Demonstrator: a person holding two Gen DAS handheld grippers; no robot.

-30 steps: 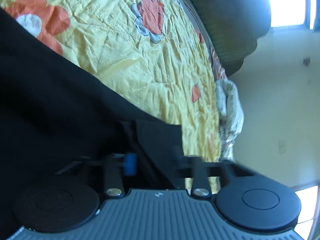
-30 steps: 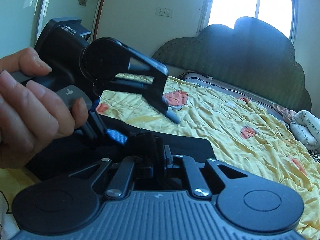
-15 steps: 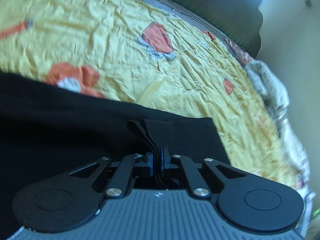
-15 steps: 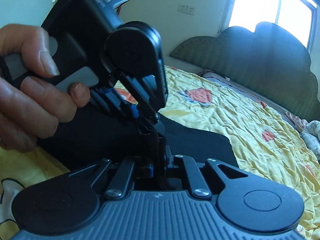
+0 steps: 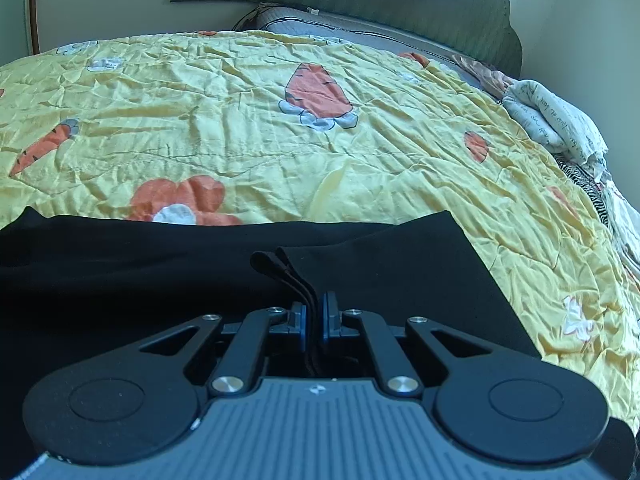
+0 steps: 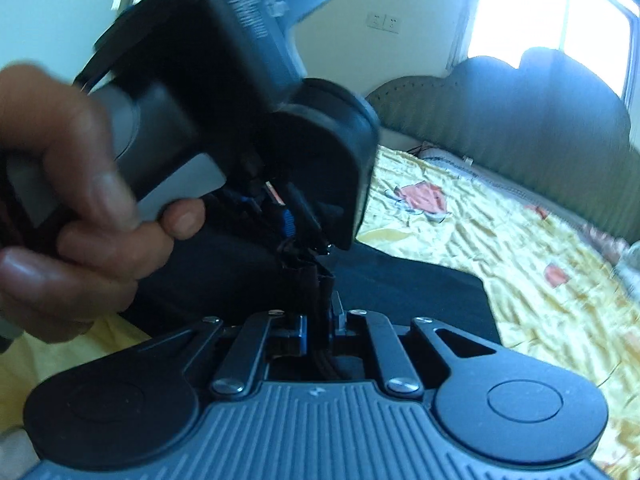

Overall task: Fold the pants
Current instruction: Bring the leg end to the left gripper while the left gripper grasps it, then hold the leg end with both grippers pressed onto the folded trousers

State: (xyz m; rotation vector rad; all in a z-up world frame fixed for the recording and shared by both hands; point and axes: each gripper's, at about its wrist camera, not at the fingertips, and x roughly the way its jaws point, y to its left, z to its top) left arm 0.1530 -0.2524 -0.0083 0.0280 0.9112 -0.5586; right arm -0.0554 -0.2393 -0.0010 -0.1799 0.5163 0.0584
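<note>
Daylight pours through the window [image 6: 560, 20], blown out white in the right wrist view, where the hand [image 6: 72, 200] smears with motion blur. The left view is sharper; the black pants [image 5: 160, 272] swallow detail, and edges bow.

The black pants [image 5: 120, 272] ran off the left wrist view's edge at 9 o'clock, and the left gripper [image 5: 314, 316] body covered their near part at 6 o'clock. In the right wrist view, the hand [image 6: 76, 208] was cut off at 9 o'clock and motion-blurred; the printed lettering [image 6: 256, 8] on the gripper it held was unreadable.
</note>
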